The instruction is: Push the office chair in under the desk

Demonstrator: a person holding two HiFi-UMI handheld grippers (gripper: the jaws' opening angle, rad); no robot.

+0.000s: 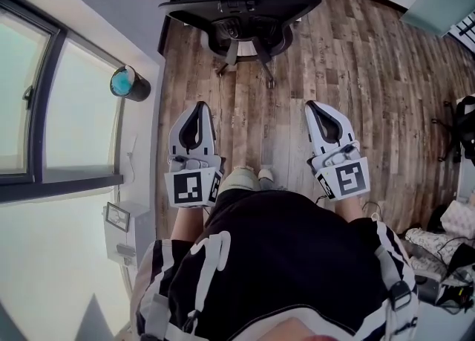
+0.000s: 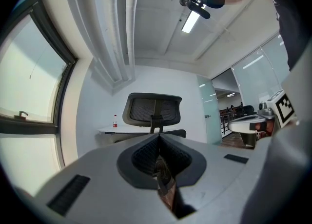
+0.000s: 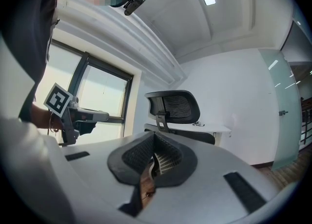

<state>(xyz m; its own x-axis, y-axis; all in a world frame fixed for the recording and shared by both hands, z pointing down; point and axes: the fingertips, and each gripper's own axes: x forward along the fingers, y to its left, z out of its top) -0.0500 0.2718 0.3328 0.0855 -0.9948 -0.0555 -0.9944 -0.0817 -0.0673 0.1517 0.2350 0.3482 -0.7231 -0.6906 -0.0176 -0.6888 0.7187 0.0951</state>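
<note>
Underfoot, the brown wood-plank floor (image 1: 356, 72) runs clear from the person to the white worktop (image 2: 109, 131) against the far wall, so I judge the step in hand to be the walk-up before any push. The black mesh-backed office chair (image 1: 237, 5) stands straight ahead with its backrest towards the person, well apart from both grippers; its seat looks close to the worktop edge, though I cannot tell how far under it already sits. Both the left gripper (image 1: 199, 106) and the right gripper (image 1: 315, 106) point forward at the chair, each with its jaws closed together and nothing between them, which suits a push better than a grasp. To do it well, I would set the two closed tips on the backrest frame, one on each side of the central spine, at equal height. Steady, even pressure should then keep the wheeled base rolling straight instead of swivelling. The armrests may catch the worktop edge, so ease off near the end. A small red-labelled bottle (image 2: 115, 122) on the worktop could topple from a hard bump.
</note>
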